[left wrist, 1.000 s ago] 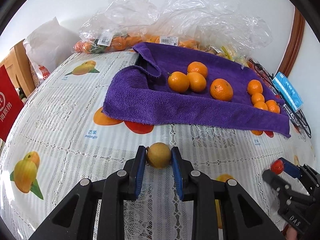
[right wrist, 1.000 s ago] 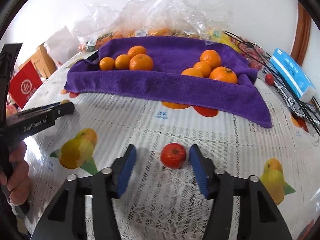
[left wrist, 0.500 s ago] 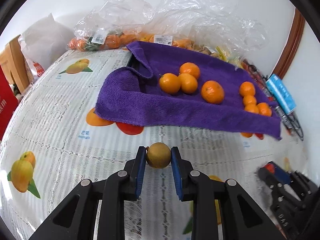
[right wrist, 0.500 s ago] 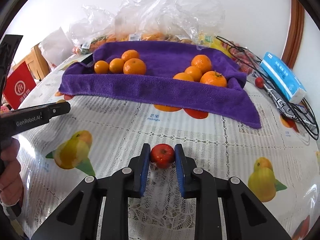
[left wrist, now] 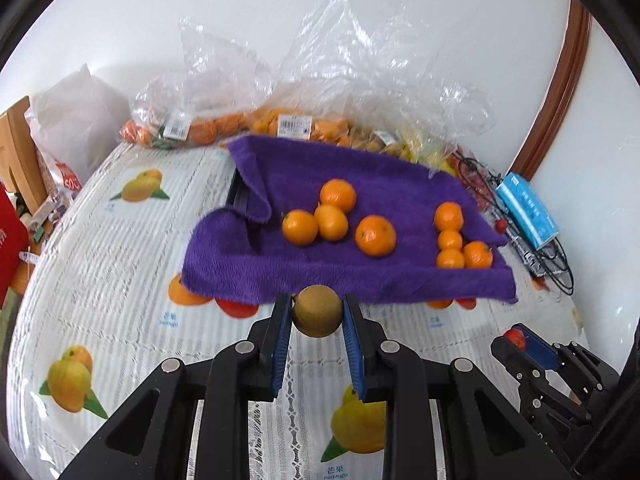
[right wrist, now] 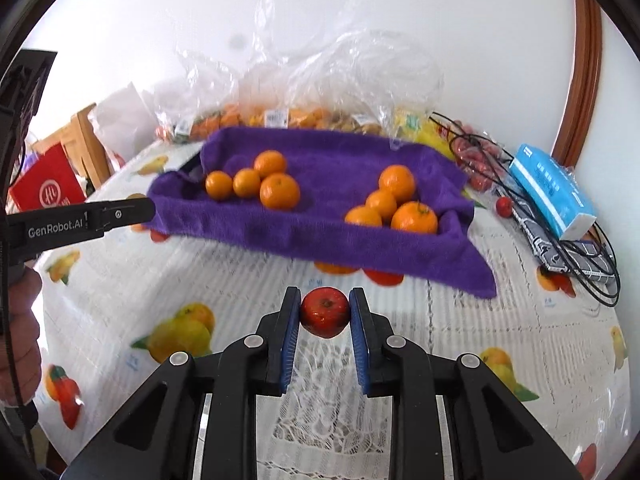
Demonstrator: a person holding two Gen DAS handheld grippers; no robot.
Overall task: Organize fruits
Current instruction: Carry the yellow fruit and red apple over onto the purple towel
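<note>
Above the tabletop point(left wrist: 120, 240): we hold two fruits clear.
Left gripper point(left wrist: 316, 314) fingers clamp a brown fruit point(left wrist: 316, 310), right gripper point(right wrist: 325, 312) fingers a red fruit point(right wrist: 325, 312); oranges point(left wrist: 332, 220) already grouped on the purple towel point(left wrist: 360, 176).

A home dining table: fruit-print tablecloth point(left wrist: 120, 248), grocery bags point(left wrist: 280, 92), wooden chair point(right wrist: 86, 140).

Readable on the side of the left gripper point(right wrist: 86, 222), in white letters: "GenRobot.AI". Printed on the tablecloth point(left wrist: 120, 248), under a fruit picture: "芒果". Barcode labels on the plastic bags point(left wrist: 294, 124) too small to read.
</note>
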